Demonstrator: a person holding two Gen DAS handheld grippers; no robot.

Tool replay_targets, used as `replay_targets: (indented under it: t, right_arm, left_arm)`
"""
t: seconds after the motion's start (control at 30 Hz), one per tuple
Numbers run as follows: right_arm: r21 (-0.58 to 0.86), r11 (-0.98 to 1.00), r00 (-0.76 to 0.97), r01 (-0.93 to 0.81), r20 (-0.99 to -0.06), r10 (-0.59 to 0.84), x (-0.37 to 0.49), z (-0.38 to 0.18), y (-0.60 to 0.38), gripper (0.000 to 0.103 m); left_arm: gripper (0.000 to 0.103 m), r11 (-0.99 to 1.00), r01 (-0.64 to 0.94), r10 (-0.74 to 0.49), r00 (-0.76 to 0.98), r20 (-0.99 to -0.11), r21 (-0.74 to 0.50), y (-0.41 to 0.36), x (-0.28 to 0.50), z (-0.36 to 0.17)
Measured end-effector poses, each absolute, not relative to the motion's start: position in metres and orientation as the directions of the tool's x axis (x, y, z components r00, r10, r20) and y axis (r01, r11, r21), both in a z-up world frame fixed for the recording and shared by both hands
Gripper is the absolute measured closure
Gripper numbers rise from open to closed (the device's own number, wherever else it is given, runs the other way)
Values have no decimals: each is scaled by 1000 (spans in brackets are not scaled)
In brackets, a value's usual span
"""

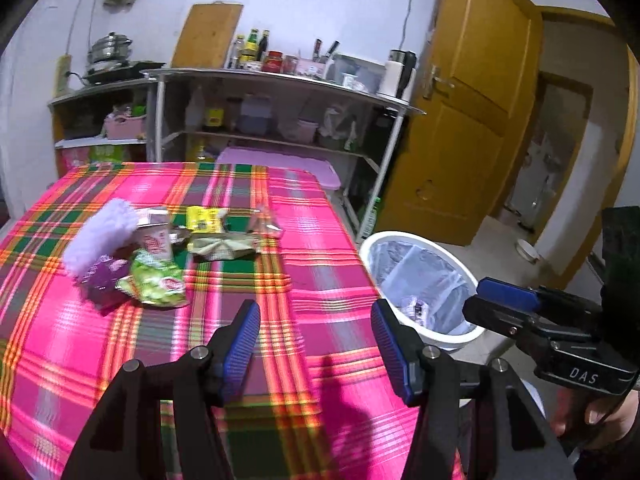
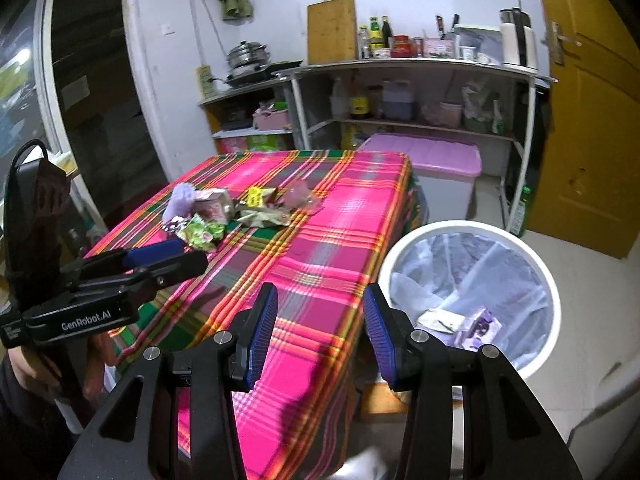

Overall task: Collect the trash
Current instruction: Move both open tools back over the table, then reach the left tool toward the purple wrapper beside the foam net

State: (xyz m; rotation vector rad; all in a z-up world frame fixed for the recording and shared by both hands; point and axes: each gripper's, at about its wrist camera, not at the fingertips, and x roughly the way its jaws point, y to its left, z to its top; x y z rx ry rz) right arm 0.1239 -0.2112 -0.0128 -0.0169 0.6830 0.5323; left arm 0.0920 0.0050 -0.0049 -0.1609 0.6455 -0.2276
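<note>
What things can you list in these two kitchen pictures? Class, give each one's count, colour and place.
Checked pink tablecloth: one, covers the table.
Fluffy lilac duster: one, on the table's far left.
Green snack wrapper: one, beside the duster.
Yellow snack packet: one, mid-table.
Round white bin with clear liner: one, on the floor right of the table, some wrappers inside.
Pink-lidded storage box: one, behind the table.
Yellow wooden door: one, right.
Left hand-held gripper: black, blue pads, open.
Right hand-held gripper: same, open.
</note>
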Motion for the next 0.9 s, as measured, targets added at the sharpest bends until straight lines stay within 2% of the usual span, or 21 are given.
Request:
replay_targets:
  t: [0.37,0.63,0.9]
  right_arm:
    - [164,838,607,-521,-619,498,125,-22,-189,57]
    - [157,822,580,-547,-637,507,128,-25,-176,57]
    - [174,824,565,-539,-650,508,141,-29,-171,57]
  left_arm:
    - [46,981,47,-151,798,-583,-190,41,81,-14]
    - [46,982,5,-121,779,-615,-187,57,81,-26]
    - [52,976,-53,-93,775,-625,-211,77,83,-27]
